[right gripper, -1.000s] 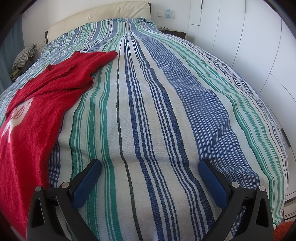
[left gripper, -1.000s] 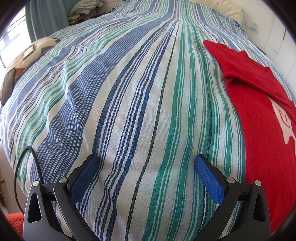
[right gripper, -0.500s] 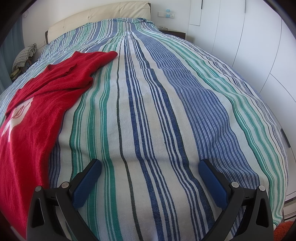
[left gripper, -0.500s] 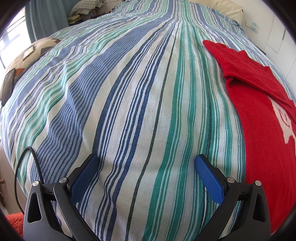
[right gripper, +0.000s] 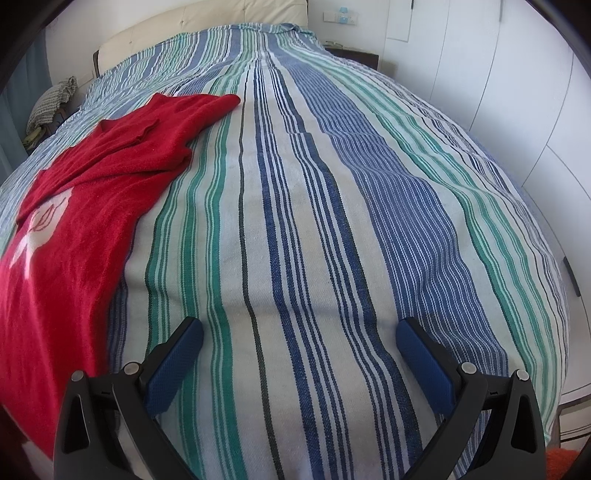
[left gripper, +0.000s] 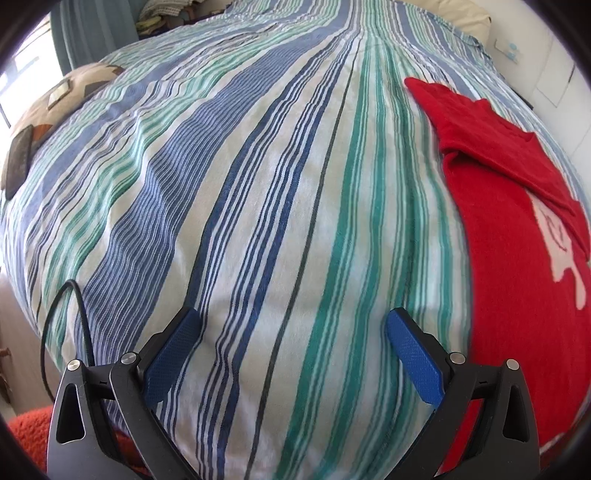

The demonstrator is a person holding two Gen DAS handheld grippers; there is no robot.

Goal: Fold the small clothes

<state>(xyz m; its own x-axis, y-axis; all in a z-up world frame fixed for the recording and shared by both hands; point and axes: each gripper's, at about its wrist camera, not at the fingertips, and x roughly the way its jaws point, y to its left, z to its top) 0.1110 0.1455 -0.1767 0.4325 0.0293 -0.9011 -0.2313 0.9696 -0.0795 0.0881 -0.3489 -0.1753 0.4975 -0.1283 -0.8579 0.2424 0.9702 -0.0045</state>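
A striped bedspread (right gripper: 332, 221) in blue, green and white is covering the whole bed, with a pale headboard (right gripper: 207, 33) at the far end and white wardrobe doors (right gripper: 517, 110) running along one side. The red sweater (left gripper: 517, 277) is the landmark here: it is lying on the spread between your two tools, its body stretching toward the foot of the bed and one sleeve (right gripper: 177, 122) lying doubled across the shoulder area toward the headboard. A white motif (left gripper: 557, 251) is showing face up on its front.

You are holding the left gripper (left gripper: 291, 347) just left of the sweater, jaws spread wide, blue pads (left gripper: 413, 354) empty and hanging over bare stripes. You are holding the right gripper (right gripper: 299, 354) just right of the sweater, equally wide, also gripping nothing. Neither tool is touching the garment.

Judging from this layout, you are standing at the approach step: the sweater is lying spread, apart from that doubled sleeve, and no body fold is showing yet. The next move is likely calling for you to bring each tool inward to the nearest edge of the sweater, pinch the knit at a side seam or hem, and carry it over the body. The fabric is looking soft and thick, so you are probably needing a deep bite to avoid slipping.
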